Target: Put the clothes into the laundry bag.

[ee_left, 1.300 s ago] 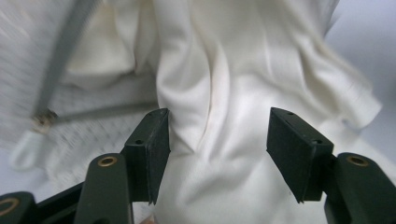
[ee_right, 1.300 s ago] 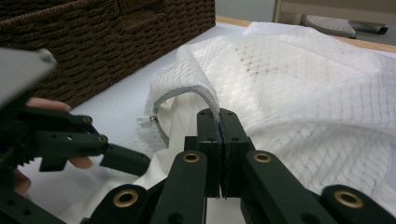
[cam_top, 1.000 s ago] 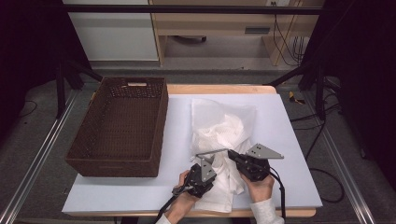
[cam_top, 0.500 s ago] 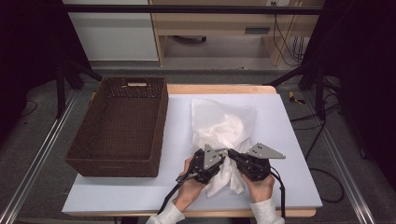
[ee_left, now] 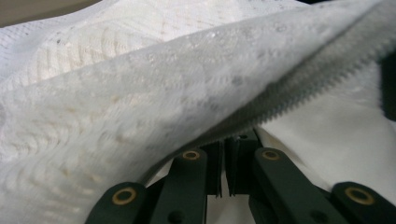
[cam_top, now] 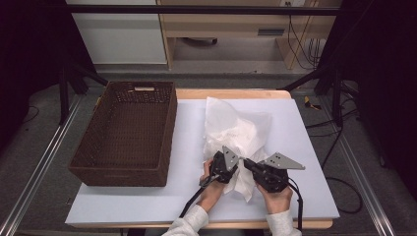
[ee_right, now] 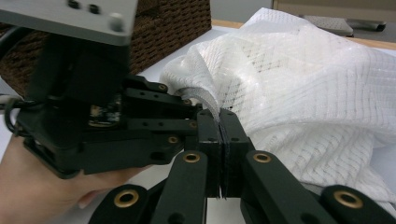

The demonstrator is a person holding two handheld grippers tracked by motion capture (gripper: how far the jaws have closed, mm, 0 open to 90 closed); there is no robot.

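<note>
A crumpled white mesh cloth (cam_top: 236, 125) lies on the pale table (cam_top: 310, 142), right of centre. My left gripper (cam_top: 238, 166) is at the cloth's near edge, shut on a hemmed edge of it (ee_left: 140, 93); the jaws of the left gripper (ee_left: 229, 140) meet under the serrated hem. My right gripper (cam_top: 247, 164) faces it from the right and is shut on the same edge, with the cloth (ee_right: 303, 84) bunched behind its closed jaws (ee_right: 219, 116). In the right gripper view the left gripper (ee_right: 189, 105) sits tip to tip with mine, held by a hand (ee_right: 28, 186).
A dark brown wicker basket (cam_top: 123, 172) stands on the left part of the table; its wall (ee_right: 163, 28) rises just behind the left gripper. Black frame rails and cables run along both sides. A shelf unit stands beyond the far edge.
The left gripper has moved right and slightly away from the person, closing in beside the right gripper and pulling the cloth's near edge with it. The right gripper has stayed put.
</note>
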